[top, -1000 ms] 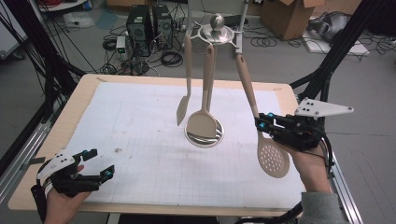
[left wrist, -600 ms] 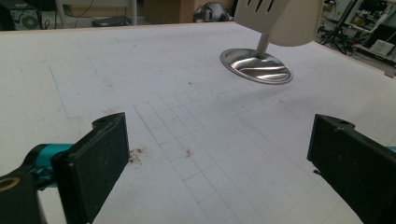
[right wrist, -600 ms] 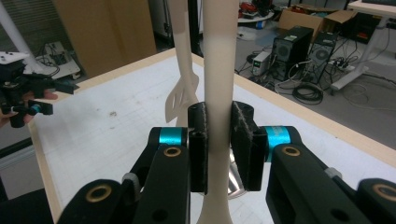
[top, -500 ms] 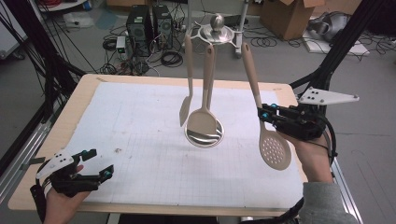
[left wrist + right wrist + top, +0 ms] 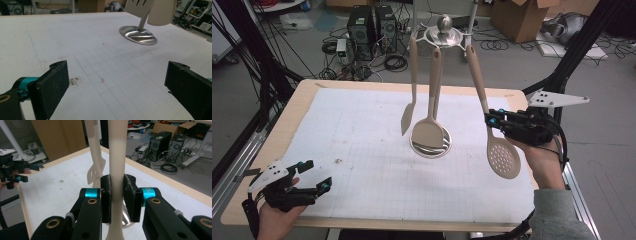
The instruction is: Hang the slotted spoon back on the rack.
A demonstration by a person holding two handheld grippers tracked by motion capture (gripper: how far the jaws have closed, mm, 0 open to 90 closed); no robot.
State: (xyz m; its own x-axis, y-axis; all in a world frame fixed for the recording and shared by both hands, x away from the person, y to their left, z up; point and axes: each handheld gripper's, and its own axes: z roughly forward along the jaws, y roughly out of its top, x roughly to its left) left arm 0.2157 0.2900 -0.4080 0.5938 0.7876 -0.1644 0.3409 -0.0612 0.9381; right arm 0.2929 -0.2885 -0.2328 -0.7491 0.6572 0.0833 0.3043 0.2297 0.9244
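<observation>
I'm gripping the slotted spoon (image 5: 502, 159) by its handle w/ my right claw (image 5: 490, 120), jaws pinching narrow on it at mid-right of the high view; the spoon is hanging tilted off the rack (image 5: 444, 34), bowl over the tabletop (image 5: 362, 95) edge. My left claw (image 5: 319, 176) is sitting wide open, holding nothing, at lower left just above the white mat (image 5: 362, 150). A spatula (image 5: 408, 120) and ladle (image 5: 429, 134) are hanging at center over the rack's steel base (image 5: 439, 148).
</observation>
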